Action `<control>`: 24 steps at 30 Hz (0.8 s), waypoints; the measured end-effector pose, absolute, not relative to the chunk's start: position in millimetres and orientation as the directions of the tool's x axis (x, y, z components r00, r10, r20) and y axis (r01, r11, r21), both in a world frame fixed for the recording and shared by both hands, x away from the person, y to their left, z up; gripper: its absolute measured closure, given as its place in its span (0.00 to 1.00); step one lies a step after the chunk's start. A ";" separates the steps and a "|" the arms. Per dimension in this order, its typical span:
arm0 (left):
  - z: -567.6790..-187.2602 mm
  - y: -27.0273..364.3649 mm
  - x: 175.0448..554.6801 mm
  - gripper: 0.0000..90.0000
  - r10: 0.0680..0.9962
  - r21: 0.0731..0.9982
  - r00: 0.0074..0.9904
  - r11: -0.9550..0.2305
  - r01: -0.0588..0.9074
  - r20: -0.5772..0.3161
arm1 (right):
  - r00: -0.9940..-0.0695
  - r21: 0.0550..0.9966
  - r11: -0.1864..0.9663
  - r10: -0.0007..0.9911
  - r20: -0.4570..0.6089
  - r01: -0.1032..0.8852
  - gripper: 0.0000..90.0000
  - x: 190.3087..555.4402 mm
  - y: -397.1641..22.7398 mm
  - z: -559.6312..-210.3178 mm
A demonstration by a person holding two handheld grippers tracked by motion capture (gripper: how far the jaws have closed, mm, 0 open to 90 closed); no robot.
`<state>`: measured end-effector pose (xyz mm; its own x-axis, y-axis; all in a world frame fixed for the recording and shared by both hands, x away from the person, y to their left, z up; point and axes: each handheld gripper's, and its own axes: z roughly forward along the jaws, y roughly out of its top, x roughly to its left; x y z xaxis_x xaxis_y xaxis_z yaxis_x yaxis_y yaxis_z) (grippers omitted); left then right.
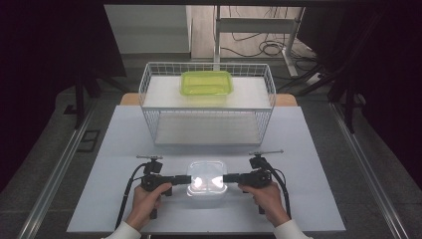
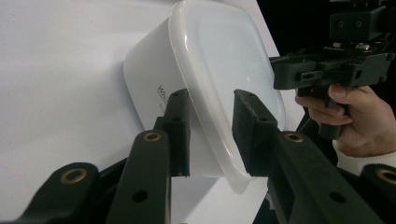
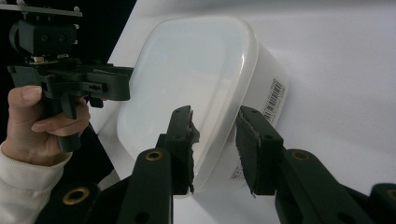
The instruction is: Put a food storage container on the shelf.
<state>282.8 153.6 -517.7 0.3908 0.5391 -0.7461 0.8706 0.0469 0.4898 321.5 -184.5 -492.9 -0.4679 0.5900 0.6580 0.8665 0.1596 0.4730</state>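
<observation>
A white lidded box [image 1: 206, 177] sits on the pale table [image 1: 308, 174], near its front edge and about midway across, between the two grippers. Its lid is on and its rim stands out a little from the walls; one wall carries printed lettering in the left gripper view [image 2: 163, 95], and another carries a barcode label in the right gripper view [image 3: 275, 95].

The left gripper [image 1: 185, 179] comes at the box from its left end. In the left gripper view [image 2: 211, 135] one jaw lies over the lid and the other against the side wall, with the rim between them. The pads are close on the rim, but whether they press it cannot be told. The right gripper [image 1: 228, 178] does the same from the right end; in its own view [image 3: 214, 149] the rim again runs between the jaws, which straddle it closely, and contact is equally unclear. A hand [image 1: 149, 199] holds the left gripper and another hand [image 1: 268, 196] the right one.

Farther back on the table stands a wire basket [image 1: 149, 79] with a shelf. A green box [image 1: 206, 82] with its lid on rests on the upper shelf, near the middle.
</observation>
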 end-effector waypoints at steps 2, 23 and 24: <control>-517.2 153.1 282.2 0.76 0.536 0.486 0.386 0.053 0.872 -0.751 | -0.466 0.473 0.155 0.591 0.659 0.867 0.75 321.3 -185.1 -492.7; -511.5 153.4 277.8 0.83 0.530 0.507 0.409 0.046 0.860 -0.742 | -0.481 0.493 0.151 0.580 0.658 0.857 0.83 319.7 -191.1 -487.3; -511.3 153.7 277.7 0.84 0.530 0.511 0.413 0.045 0.859 -0.741 | -0.485 0.498 0.152 0.580 0.655 0.854 0.83 319.6 -191.1 -487.2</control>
<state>277.7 153.7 -511.3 0.4131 0.5297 -0.7408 0.8586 0.0446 0.5107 319.6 -191.1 -487.2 -0.4846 0.5802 0.6546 0.8540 0.1518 0.4976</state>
